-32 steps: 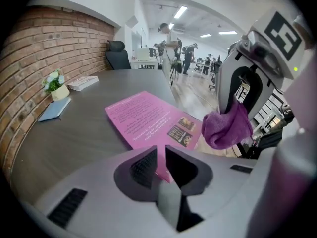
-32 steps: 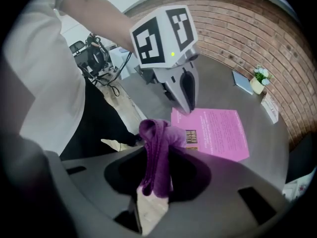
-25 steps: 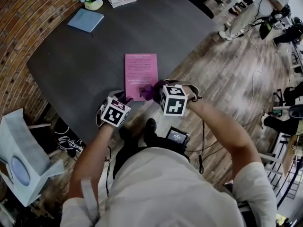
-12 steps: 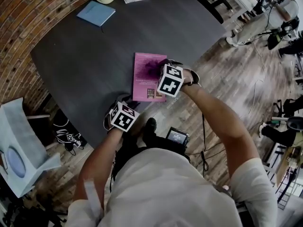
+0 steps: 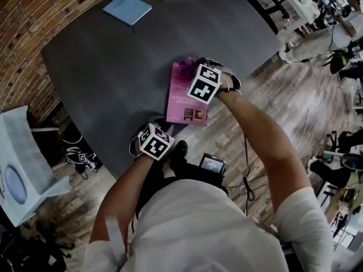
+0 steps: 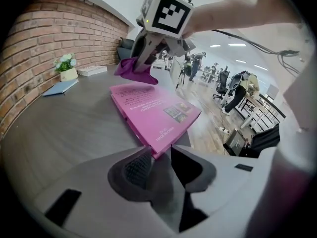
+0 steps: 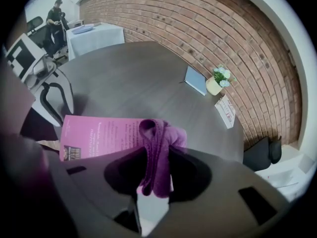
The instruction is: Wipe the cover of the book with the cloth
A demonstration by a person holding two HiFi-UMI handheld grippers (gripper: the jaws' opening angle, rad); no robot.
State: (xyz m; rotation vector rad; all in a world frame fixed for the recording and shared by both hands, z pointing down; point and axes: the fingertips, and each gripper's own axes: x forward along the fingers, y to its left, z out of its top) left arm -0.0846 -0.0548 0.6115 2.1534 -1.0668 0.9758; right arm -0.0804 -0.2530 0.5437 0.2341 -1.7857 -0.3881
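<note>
Wiping stroke judged in hand: cloth [image 7: 163, 133] is clamped in right gripper [image 7: 157, 158] at far end of book [image 5: 184, 98], which is laid on table [image 5: 96, 72]. Left gripper [image 6: 159, 152] jaws have just been closing, partway, on near corner (steadying). Return sweep needed next, pressure kept.

Tabletop [image 5: 113, 67]: dark and matt, with a fine wood grain.
Book [image 5: 182, 98]: pink printed cover, smooth, with a slight sheen.
Cloth [image 7: 157, 133]: purple fabric, soft, with a fuzzy nap, bunched in thick ridges.
Right gripper [image 7: 154, 157]: smooth, matt grey plastic.
Wall [image 5: 22, 21]: rough red brick with pale mortar joints.
Floor [image 5: 272, 95]: wood planks, worn, in mixed brown tones.
</note>
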